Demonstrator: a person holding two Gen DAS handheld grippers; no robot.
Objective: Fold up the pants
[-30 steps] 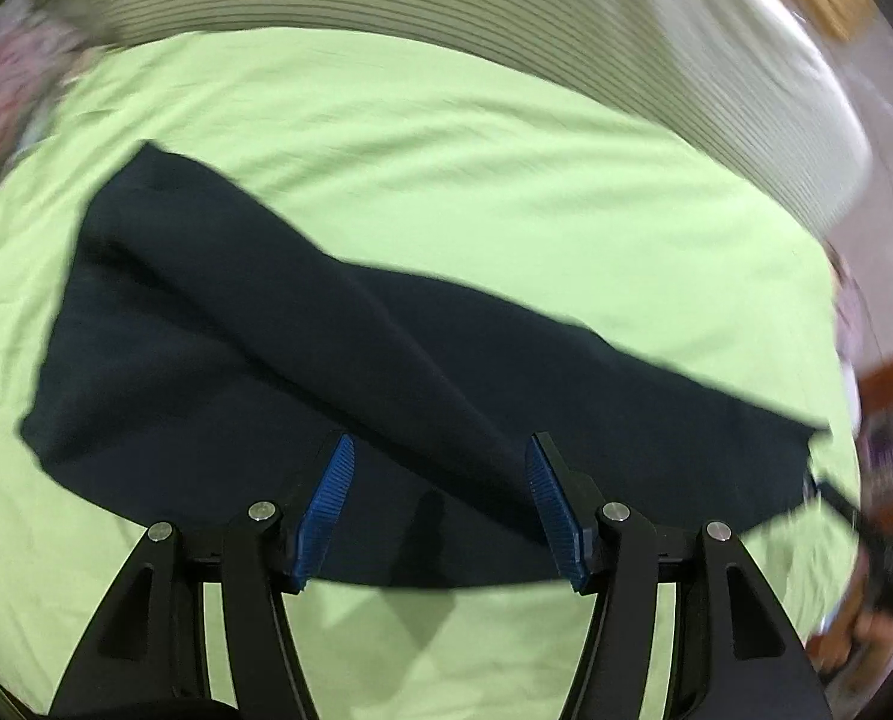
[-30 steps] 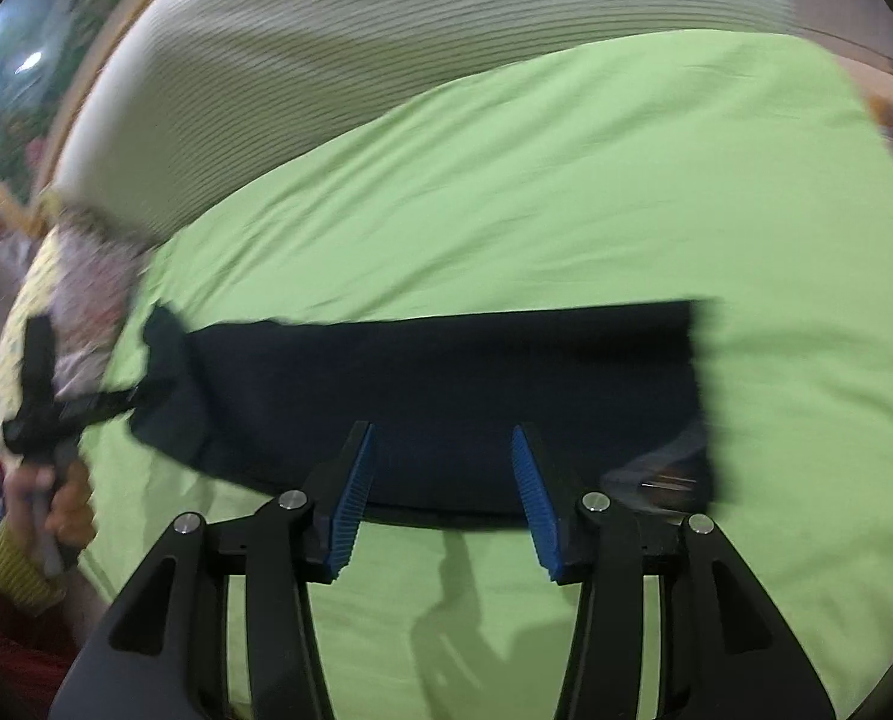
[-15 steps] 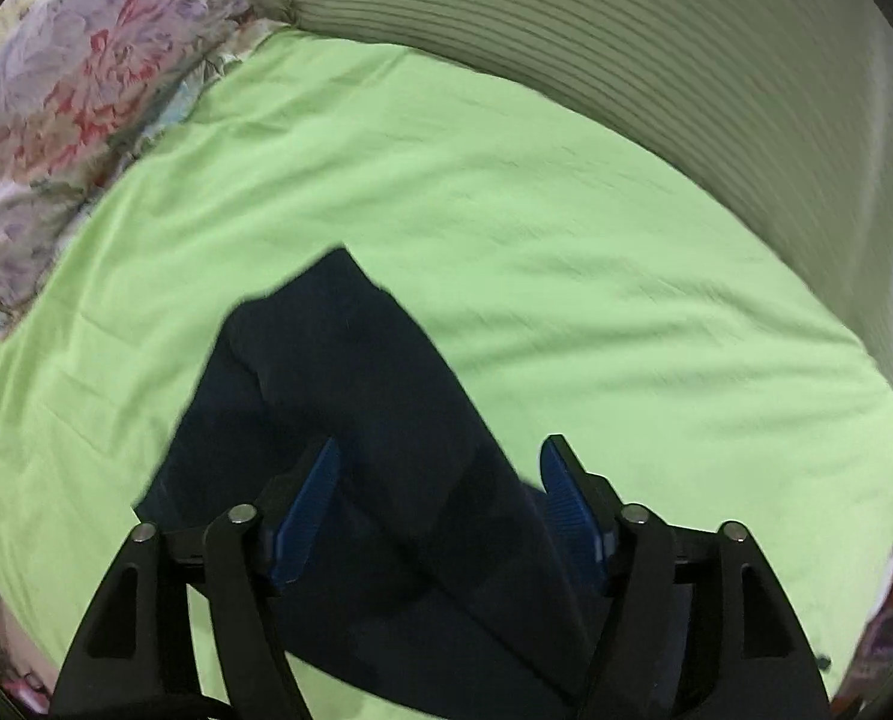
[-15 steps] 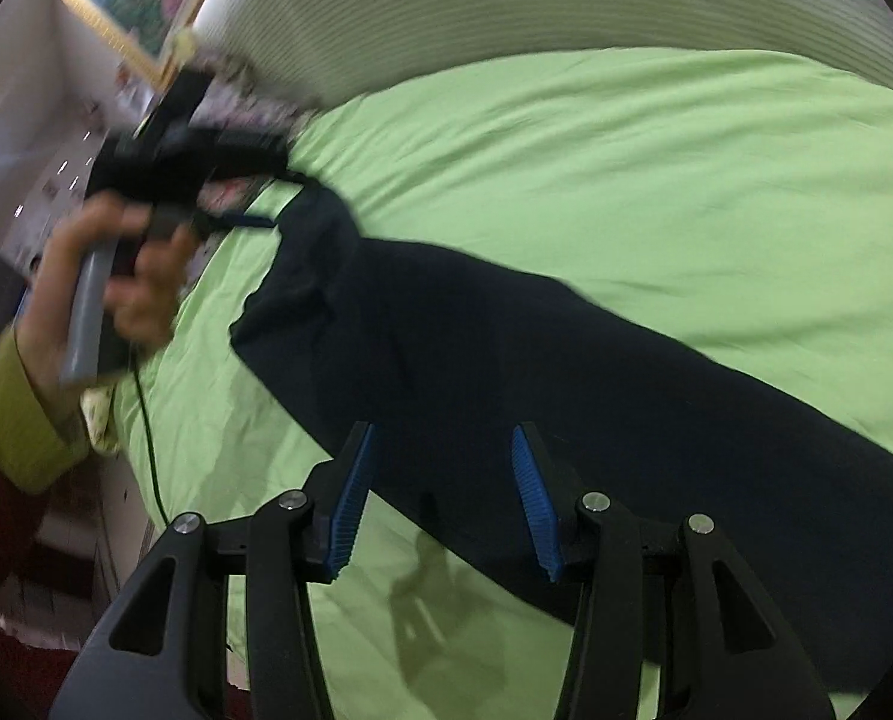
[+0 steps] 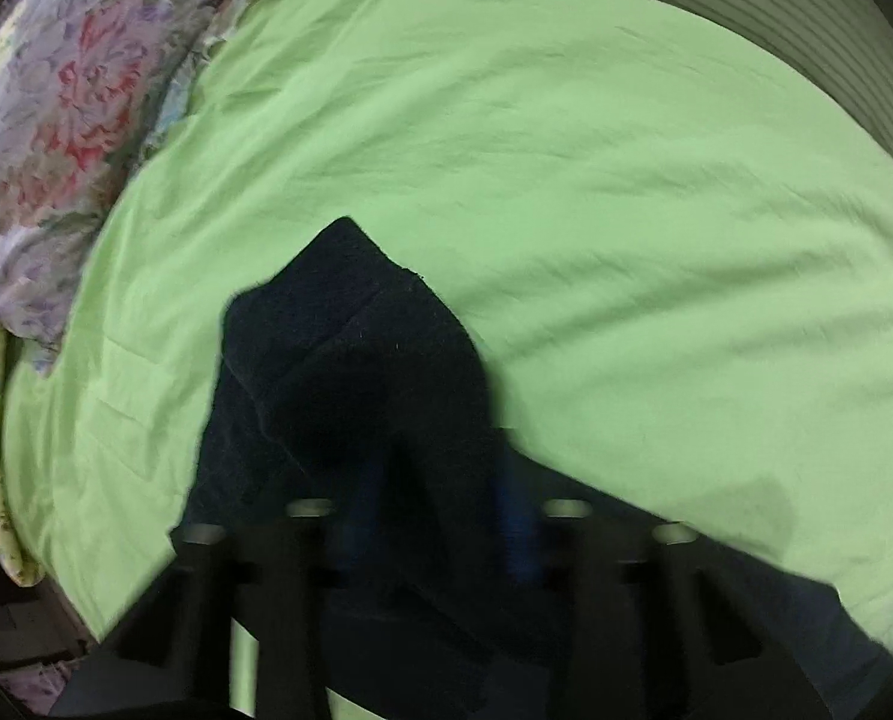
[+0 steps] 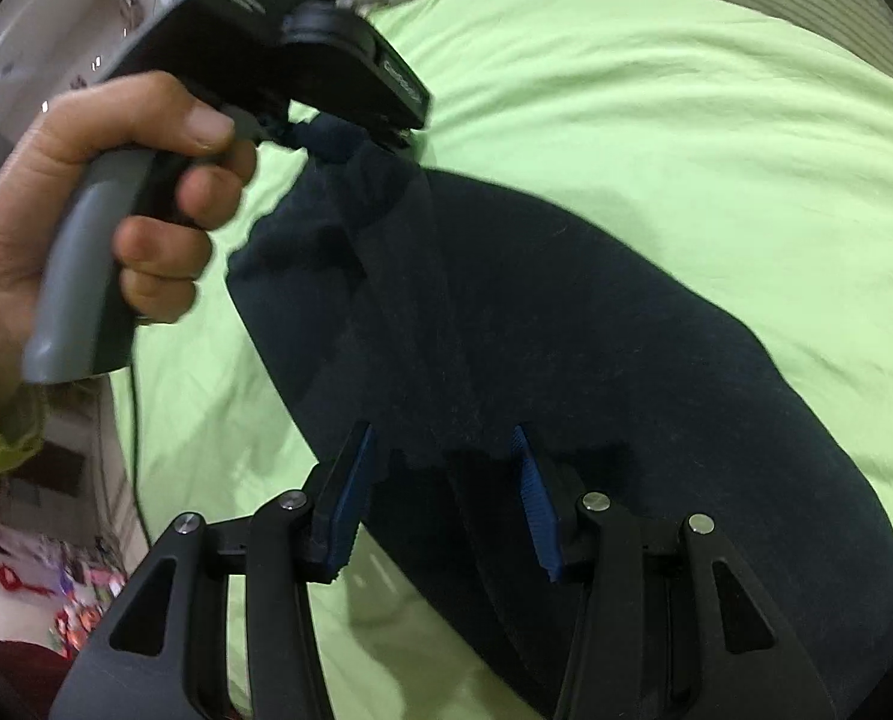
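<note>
Both tools are swinging over from the middle of the pants (image 6: 536, 330) toward one end, which a second ago was lying flat and now is being lifted. Left tool (image 6: 350, 138) has just been closing, and in the right wrist view it is pinching a bunched corner of the dark cloth at about 11 o'clock, a hand (image 6: 104, 204) squeezing its grey handle. Right tool (image 6: 440, 498) is hovering with its blue pads apart, the fabric beneath them and not clamped. Pants are lying across the green bed sheet (image 6: 656, 108), running from 10 toward 4 o'clock. To fold cleanly, the right tool probably needs the matching corner, so both corners travel together and the edge stays taut.
</note>
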